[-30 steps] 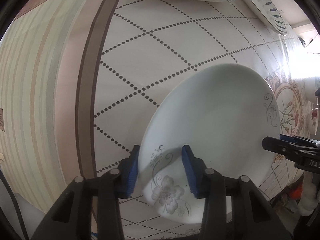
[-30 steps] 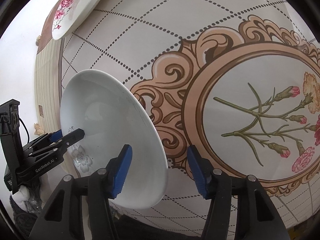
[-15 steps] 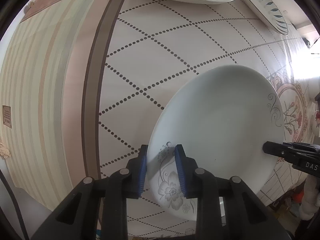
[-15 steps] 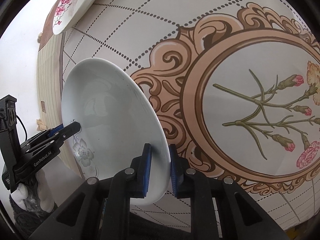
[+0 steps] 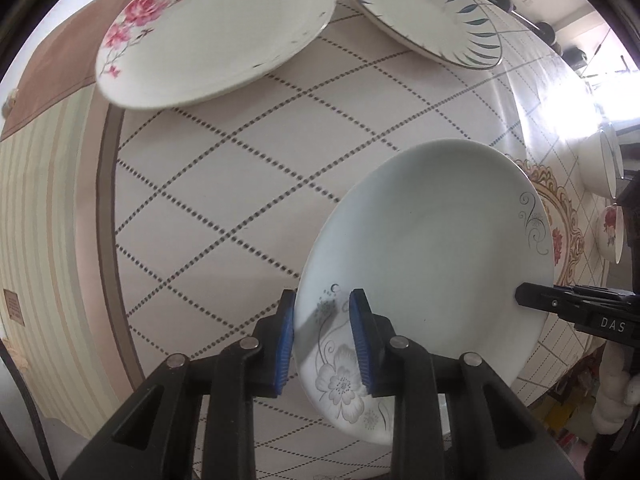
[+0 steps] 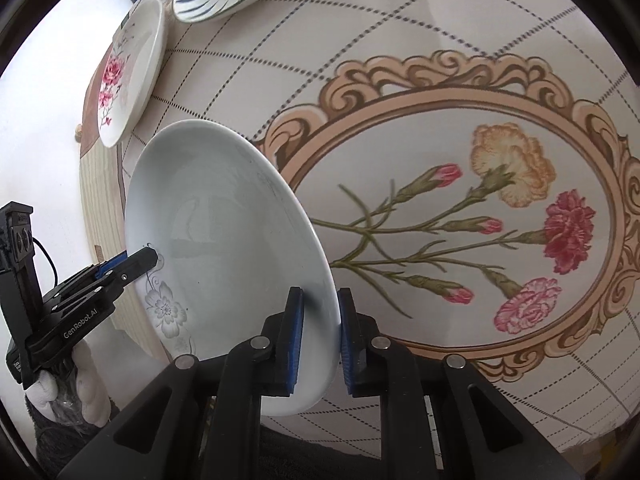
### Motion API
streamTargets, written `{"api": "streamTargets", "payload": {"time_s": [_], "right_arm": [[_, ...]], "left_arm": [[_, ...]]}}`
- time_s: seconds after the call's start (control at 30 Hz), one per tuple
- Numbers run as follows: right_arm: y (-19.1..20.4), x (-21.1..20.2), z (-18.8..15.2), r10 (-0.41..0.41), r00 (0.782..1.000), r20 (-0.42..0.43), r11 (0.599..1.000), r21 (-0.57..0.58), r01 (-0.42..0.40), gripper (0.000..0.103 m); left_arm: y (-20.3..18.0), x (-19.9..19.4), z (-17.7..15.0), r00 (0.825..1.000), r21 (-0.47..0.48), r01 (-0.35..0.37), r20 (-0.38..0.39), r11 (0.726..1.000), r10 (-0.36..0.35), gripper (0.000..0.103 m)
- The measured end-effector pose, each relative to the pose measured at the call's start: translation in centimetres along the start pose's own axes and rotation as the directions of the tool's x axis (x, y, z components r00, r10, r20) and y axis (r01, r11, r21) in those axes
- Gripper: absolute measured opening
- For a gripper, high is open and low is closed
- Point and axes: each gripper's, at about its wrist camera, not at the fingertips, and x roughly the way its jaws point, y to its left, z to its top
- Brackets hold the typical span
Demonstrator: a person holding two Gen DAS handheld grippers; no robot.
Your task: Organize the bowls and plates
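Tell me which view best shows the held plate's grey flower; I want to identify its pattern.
The left wrist view: the grey flower faces the camera on the white plate, beside the left claw. The right wrist view shows it smaller, at the plate's far rim.

Both views were bright and evenly lit by soft daylight. In the left wrist view a blown-out glare (image 5: 560, 120) washed out the tabletop (image 5: 224, 184) at the upper right of the frame, erasing its dotted pattern there. Shadows were faint and soft-edged, lying just under the grey-flowered plate (image 5: 424, 264). That plate showed pale reflections across its glazed face in the right wrist view (image 6: 224, 240). The fisheye lens bent the dotted grid lines into curves and ringed each frame with a black vignette. Slight blur softened the pink-flowered plate (image 5: 216, 36) at the upper left, while the centre stayed sharp.
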Motion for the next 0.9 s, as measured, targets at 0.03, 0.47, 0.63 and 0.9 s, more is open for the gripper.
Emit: {"api": "streamTargets", "payload": {"time_s": [0.03,0.47,0.63,0.9], "right_arm": [[-0.9,-0.7,0.2,0.001,1.0,0.009,1.0,0.015,-0.001,0.018],[-12.3,-6.6,5.6,-0.038,0.997,0.068,0.987,0.159,0.026,0.019],[-14.7,-7.3,7.5,-0.04,0.997,0.066,0.985,0.169,0.028,0.02],[-16.3,-7.9,8.3,-0.044,0.998,0.053,0.988,0.153,0.035,0.02]], "left_arm": [[-1.0,0.0,0.7,1.0,0.015,0.002,0.002,1.0,-0.002,0.024],[-11.9,2.7,9.3,1.0,0.143,0.019,-0.002,0.99,-0.019,0.024],[-13.7,1.9,12.8,1.0,0.138,0.017,0.007,0.99,-0.018,0.024],[-15.1,1.7,15.4,1.0,0.127,-0.007,0.019,0.992,0.005,0.024]]}}
